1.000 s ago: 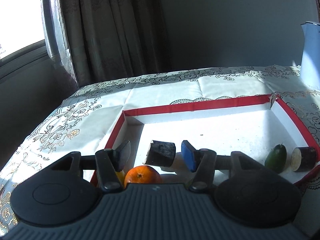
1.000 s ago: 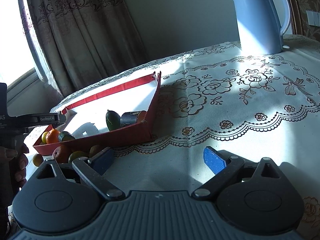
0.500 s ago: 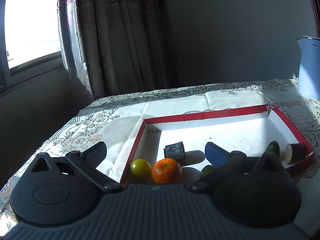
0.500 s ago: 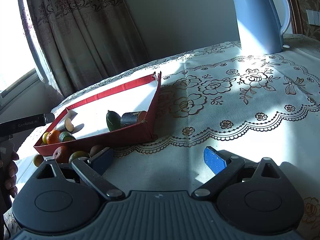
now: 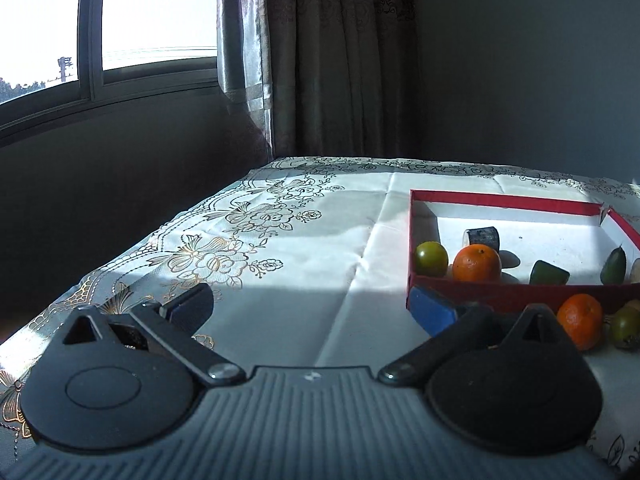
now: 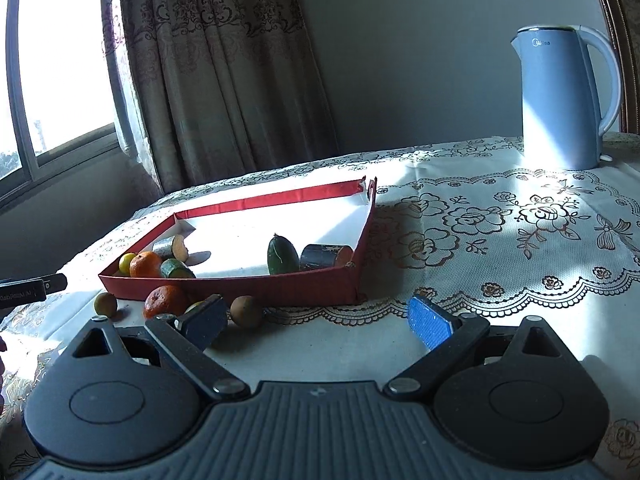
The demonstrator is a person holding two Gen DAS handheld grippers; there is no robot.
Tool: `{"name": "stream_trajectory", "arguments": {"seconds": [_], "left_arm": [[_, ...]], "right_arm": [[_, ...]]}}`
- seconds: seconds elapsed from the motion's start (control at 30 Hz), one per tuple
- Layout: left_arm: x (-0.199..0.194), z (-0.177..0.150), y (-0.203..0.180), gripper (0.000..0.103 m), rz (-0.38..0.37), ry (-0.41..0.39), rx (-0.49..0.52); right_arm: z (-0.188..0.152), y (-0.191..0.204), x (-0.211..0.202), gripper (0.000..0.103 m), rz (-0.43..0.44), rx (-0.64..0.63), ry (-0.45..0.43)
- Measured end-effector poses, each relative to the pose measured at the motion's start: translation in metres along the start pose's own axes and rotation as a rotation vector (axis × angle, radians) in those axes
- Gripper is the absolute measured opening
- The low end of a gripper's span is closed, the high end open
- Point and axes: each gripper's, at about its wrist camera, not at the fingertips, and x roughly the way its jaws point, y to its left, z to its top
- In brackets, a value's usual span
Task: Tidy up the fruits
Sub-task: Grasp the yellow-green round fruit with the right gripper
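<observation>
A red box (image 5: 512, 291) (image 6: 280, 289) with a white floor holds an orange (image 5: 477, 263) (image 6: 145, 264), a green-yellow fruit (image 5: 431, 258), a cut green piece (image 5: 549, 273) (image 6: 176, 269), a whole green fruit (image 6: 281, 255) and two dark cut pieces (image 6: 325, 256). On the cloth in front of the box lie another orange (image 5: 580, 321) (image 6: 165, 301), a green fruit (image 5: 625, 326) (image 6: 105, 304) and a brown fruit (image 6: 246, 311). My left gripper (image 5: 310, 308) is open and empty, left of the box. My right gripper (image 6: 320, 322) is open and empty, in front of the box.
A blue electric kettle (image 6: 560, 98) stands at the far right of the table. The flowered tablecloth (image 5: 280, 248) covers the table, whose left edge drops off near the window and curtain (image 5: 328, 56). The left gripper's body (image 6: 24, 290) shows at the left edge of the right wrist view.
My left gripper opened over the box, leaving the orange inside, then pulled back and swung left, out of the box. My right gripper stayed open and shifted slightly.
</observation>
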Motion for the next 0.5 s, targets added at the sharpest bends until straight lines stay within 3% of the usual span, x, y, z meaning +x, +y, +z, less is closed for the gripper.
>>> {"name": "stream_trajectory", "arguments": {"seconds": [0.17,0.27,0.33,0.5], "left_arm": [[0.009,-0.006,0.009,0.103,-0.017,0.035,-0.026],[0.012,-0.007,0.014,0.103,-0.038,0.047,-0.057],[0.014,-0.007,0.016,0.103,-0.049,0.057,-0.073],[0.018,-0.008,0.022,0.103,-0.076,0.073,-0.106]], "right_arm": [[-0.001,0.043,0.005,0.097,0.060,-0.152,0.004],[0.001,0.060,0.010,0.082,0.085,-0.212,0.027],[0.002,0.068,0.017,0.059,0.108,-0.244,0.053],[0.003,0.082,0.029,0.057,0.120,-0.294,0.080]]}}
